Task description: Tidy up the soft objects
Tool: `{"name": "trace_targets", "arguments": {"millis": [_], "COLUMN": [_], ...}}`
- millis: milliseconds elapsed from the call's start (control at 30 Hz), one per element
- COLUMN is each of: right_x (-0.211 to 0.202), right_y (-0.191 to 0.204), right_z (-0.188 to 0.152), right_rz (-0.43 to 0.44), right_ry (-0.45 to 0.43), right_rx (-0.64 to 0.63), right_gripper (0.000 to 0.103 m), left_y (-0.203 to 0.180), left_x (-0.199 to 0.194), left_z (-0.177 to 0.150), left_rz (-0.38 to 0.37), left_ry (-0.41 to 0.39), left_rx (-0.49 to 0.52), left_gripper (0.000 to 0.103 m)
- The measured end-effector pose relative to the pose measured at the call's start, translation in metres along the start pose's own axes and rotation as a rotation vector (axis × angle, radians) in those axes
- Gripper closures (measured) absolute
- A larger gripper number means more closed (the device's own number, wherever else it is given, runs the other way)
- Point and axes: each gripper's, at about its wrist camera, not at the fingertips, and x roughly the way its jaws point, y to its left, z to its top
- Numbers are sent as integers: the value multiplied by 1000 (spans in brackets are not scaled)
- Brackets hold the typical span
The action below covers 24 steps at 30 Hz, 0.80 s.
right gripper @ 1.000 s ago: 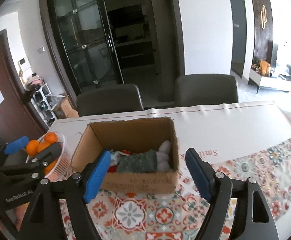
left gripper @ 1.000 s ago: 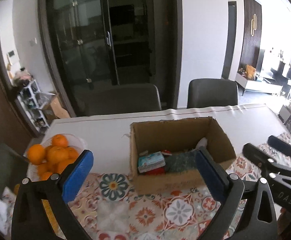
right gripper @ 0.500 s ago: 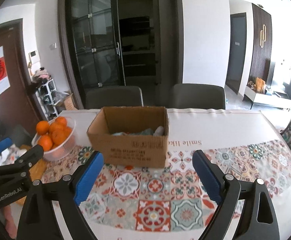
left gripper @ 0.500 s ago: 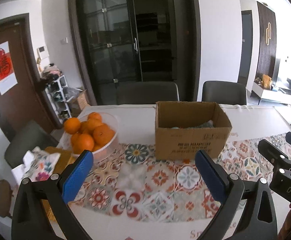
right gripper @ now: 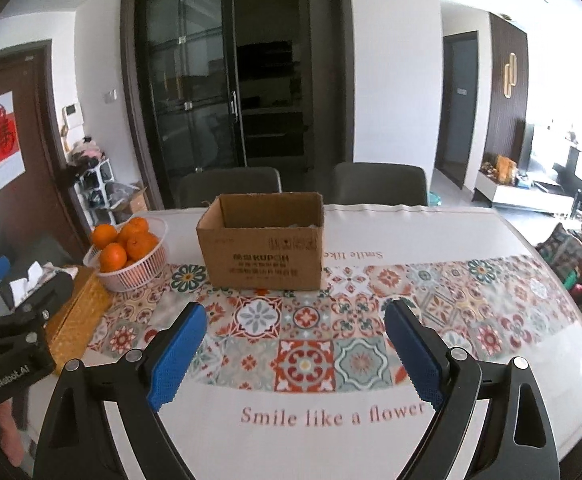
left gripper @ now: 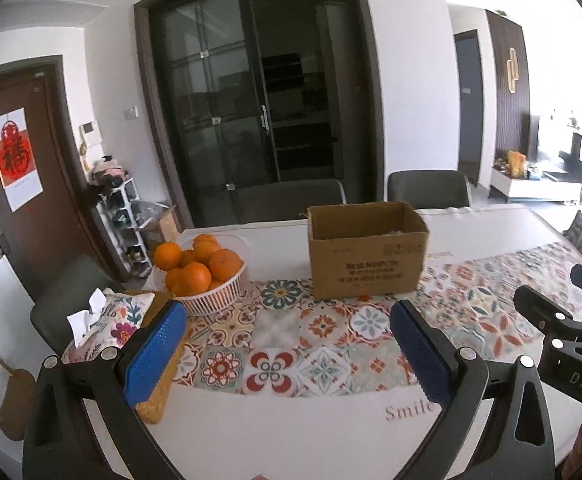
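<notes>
An open cardboard box (left gripper: 367,264) (right gripper: 263,256) stands toward the far side of the table, well ahead of both grippers. From this low angle its front wall hides almost all of the soft things inside; only a pale scrap shows at the rim. My left gripper (left gripper: 287,312) hovers over the patterned runner, open, with nothing between its blue pads. To its right my right gripper (right gripper: 297,308) is also open and holds nothing. Each gripper shows at the edge of the other's view.
A white basket of oranges (left gripper: 211,296) (right gripper: 131,276) sits left of the box. Nearer the left edge, a floral tissue box (left gripper: 111,320) rests on a woven mat (left gripper: 159,392). Two dark chairs (left gripper: 427,188) stand behind the table. A patterned cloth (right gripper: 307,360) covers the tabletop.
Both grippers have drawn back from the box toward the near edge of the table. The box's contents, visible a second ago, are now hidden by its wall. The right jaws widened a little.
</notes>
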Motion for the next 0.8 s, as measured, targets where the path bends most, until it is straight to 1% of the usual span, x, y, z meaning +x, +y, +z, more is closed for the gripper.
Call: {"name": "trace_targets", "arguments": {"millis": [333, 400, 600, 800], "right_x": [-72, -84, -105, -116], "right_y": [7, 7, 10, 7], "right_z": [-34, -39, -48, -56], "right_rz": [-51, -48, -44, -26], "right_ry": [-55, -64, -90, -102], "right_rx": [18, 24, 14, 19], "right_gripper": [11, 11, 11, 11], "left_y": [4, 4, 6, 5], "left_x": [-58, -67, -89, -103], "left_z": [-26, -32, -41, -45], "left_rz": [-49, -58, -55, -57], "left_ry": [-47, -56, -78, -108], "left_rx": [13, 12, 13, 14], "left_gripper": [0, 0, 0, 0]}}
